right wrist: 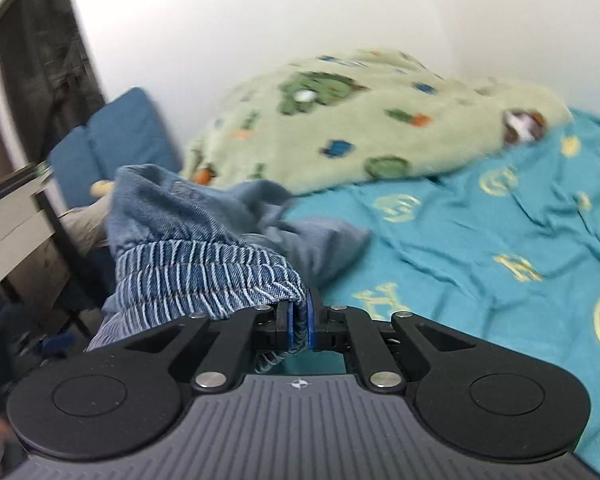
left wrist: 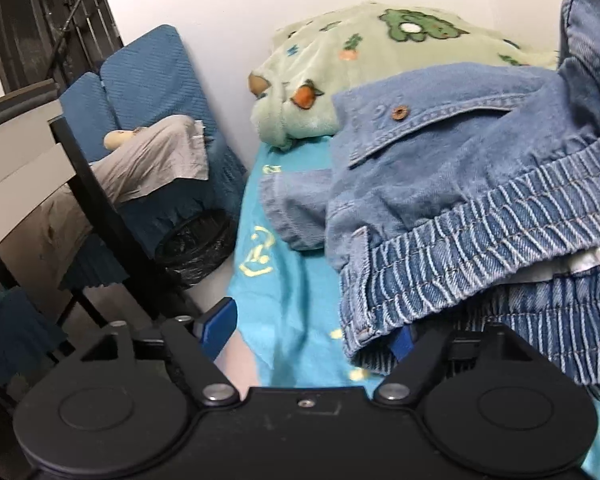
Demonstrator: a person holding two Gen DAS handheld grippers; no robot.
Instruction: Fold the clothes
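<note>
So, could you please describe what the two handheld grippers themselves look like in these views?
Both are black, with two round discs at the base, angled link arms with silver pivot screws, and blue finger pads. The left gripper has a plain black body; the right gripper has a grey ribbed plate with a small compass-like mark.

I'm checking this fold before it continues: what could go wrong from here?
1. The right gripper pinches only the edge of the jeans' elastic waistband; the hanging denim's weight might pull it free.
2. The left gripper is open with the waistband's other end over one finger; closing now may catch a bunched layer, or the sheet beneath.
3. The jeans lie against the fleece blanket; dragging them could pull it along.
</note>
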